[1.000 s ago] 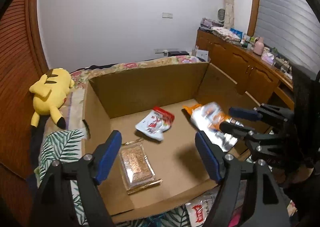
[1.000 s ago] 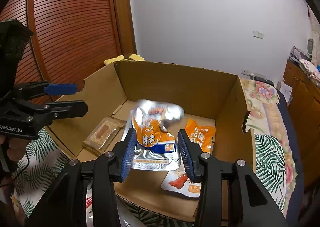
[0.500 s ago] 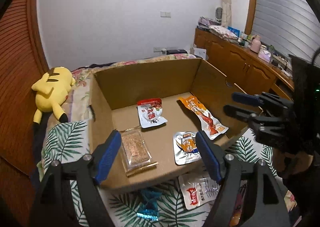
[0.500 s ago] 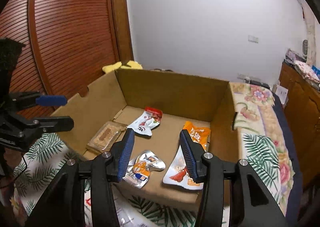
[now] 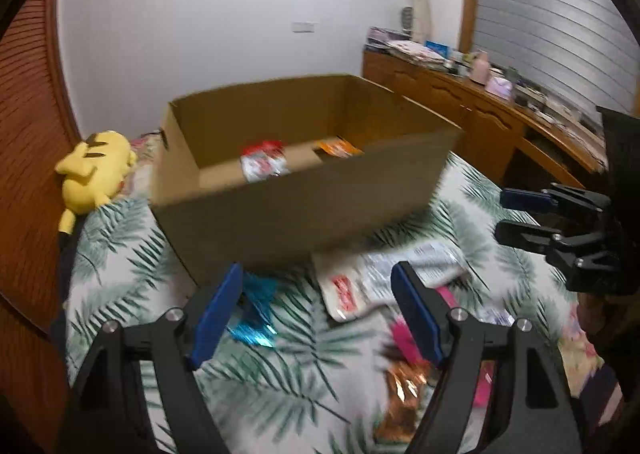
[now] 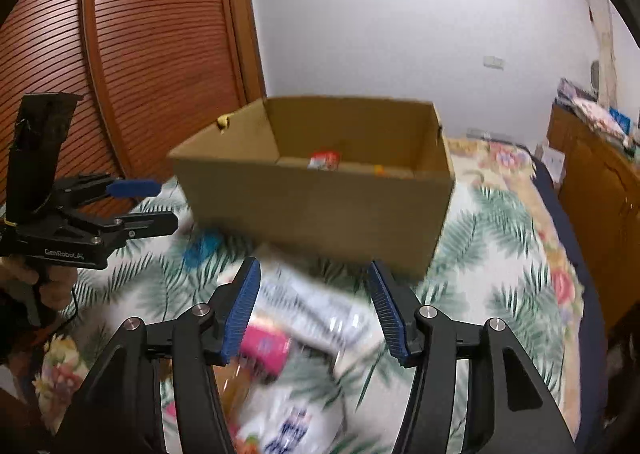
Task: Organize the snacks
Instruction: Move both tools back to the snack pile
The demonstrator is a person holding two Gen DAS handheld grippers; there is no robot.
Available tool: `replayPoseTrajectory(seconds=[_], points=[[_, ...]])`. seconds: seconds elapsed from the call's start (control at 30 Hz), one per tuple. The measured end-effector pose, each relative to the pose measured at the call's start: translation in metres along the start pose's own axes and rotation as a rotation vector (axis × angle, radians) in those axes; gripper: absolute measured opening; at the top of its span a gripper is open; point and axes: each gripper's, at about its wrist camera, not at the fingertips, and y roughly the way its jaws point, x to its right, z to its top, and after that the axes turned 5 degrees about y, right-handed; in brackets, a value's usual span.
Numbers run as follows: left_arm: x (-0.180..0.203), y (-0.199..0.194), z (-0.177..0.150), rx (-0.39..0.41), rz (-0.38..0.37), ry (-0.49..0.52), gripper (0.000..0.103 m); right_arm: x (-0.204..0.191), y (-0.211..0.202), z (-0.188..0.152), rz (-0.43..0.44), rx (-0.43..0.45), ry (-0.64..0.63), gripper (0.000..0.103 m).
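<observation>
Leaf-print bedspread [image 5: 120, 254] fills the lower frame; loose snack packets [image 6: 320, 318] lie below the cardboard box [image 6: 320, 210]. I hold both tools, left [image 5: 320, 310] and right [image 6: 312, 310], released and empty. Next, I judge, comes picking another packet.

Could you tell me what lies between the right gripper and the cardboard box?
In the right wrist view, blurred loose snack packets lie on the leaf-print bedspread between the open right gripper and the cardboard box.
</observation>
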Motion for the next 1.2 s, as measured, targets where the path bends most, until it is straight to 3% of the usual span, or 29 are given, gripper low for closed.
replayPoseTrajectory(seconds=[0.33, 0.6, 0.73, 0.97, 1.2], points=[[0.039, 0.013, -0.057, -0.103, -0.084, 0.007, 0.077, -0.004, -0.005, -0.058, -0.015, -0.073, 0.074, 0.063], [0.050, 0.035, -0.081, -0.220, -0.069, 0.038, 0.078, 0.000, -0.001, -0.080, -0.010, -0.109, 0.115, 0.063], [0.057, 0.038, -0.086, -0.207, -0.026, 0.078, 0.081, -0.004, 0.000, -0.084, -0.012, -0.115, 0.109, 0.063], [0.055, 0.043, -0.089, -0.182, 0.010, 0.045, 0.100, -0.007, 0.006, -0.092, -0.044, -0.135, 0.099, 0.064], [0.053, 0.045, -0.089, -0.197, 0.029, 0.028, 0.103, -0.010, 0.007, -0.097, -0.070, -0.133, 0.103, 0.069]])
